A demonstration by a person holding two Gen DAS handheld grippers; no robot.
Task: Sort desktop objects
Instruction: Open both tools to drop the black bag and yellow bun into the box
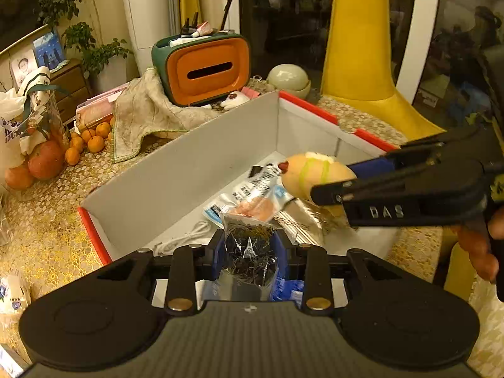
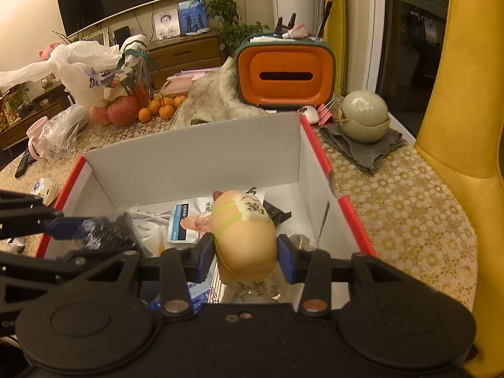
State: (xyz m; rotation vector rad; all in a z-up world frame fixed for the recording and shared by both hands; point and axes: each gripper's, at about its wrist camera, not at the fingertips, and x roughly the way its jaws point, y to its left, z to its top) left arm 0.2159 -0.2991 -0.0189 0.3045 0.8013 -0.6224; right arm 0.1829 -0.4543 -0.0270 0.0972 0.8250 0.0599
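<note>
A white cardboard box with red edges (image 1: 176, 170) (image 2: 195, 154) stands open on the table and holds snack packets (image 1: 255, 195) and a white cable (image 1: 186, 239). My left gripper (image 1: 250, 252) is shut on a shiny dark foil packet (image 1: 249, 252) above the box's near end; it shows blurred in the right wrist view (image 2: 104, 230). My right gripper (image 2: 245, 252) is shut on a tan hot-dog-shaped toy (image 2: 242, 236) with green stripes, held over the box. The toy also shows in the left wrist view (image 1: 315, 173).
An orange and green tissue box (image 2: 285, 69) stands behind the box, with a crumpled cloth (image 2: 214, 97) beside it. Oranges and apples (image 2: 126, 110) and plastic bags lie at the left. A round grey-green bowl (image 2: 365, 116) sits on a grey cloth at the right. A yellow chair (image 2: 466, 126) borders the right.
</note>
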